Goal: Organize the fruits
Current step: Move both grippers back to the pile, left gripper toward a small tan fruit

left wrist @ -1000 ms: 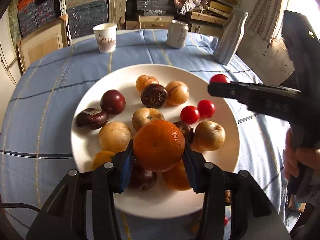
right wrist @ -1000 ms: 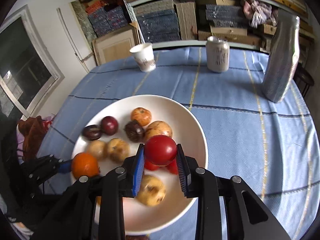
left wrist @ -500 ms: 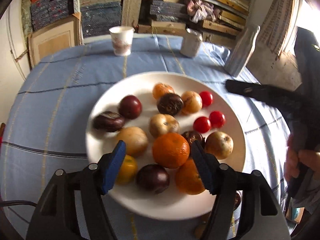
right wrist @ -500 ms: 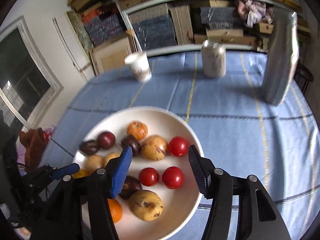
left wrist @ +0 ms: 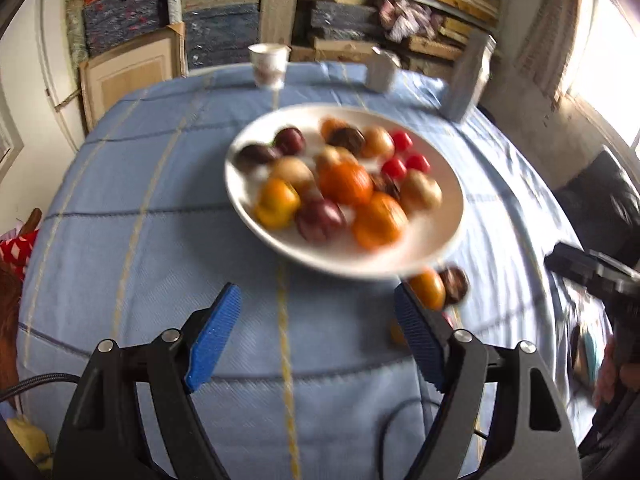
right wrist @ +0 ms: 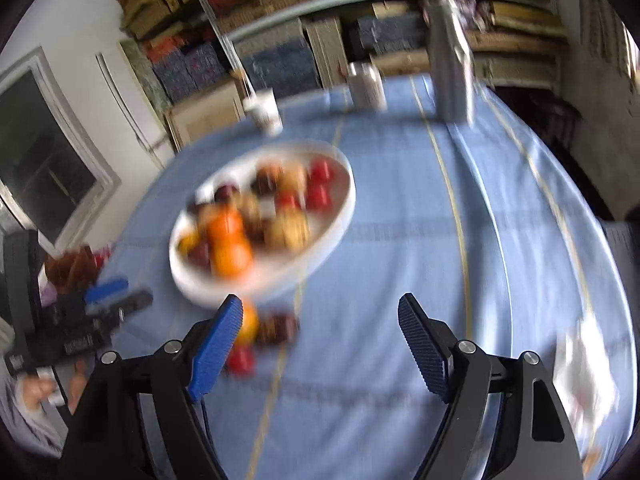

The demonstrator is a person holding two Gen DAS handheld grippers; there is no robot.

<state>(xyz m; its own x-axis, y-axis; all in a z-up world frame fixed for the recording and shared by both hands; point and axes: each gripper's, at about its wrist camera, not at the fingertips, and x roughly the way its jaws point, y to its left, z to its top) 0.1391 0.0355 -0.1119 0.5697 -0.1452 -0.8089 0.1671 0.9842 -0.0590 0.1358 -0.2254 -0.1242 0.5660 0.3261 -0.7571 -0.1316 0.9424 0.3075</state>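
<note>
Loose fruit at the plate's near rim risks being knocked

Fruits mostly sit heaped on the white plate (left wrist: 448,216), the top orange (left wrist: 344,182) resting on its neighbours. An orange fruit (left wrist: 428,288) and a dark one (left wrist: 454,285) lie on the blue tablecloth (left wrist: 160,240) just below the rim. The left gripper (left wrist: 316,344) and right gripper (right wrist: 320,344) are both opening with nothing between the jaws. A hasty reach could nudge the loose fruits so they roll off the table, or strike the rim and topple the pile. Both views are blurred, so aim is uncertain.
</note>
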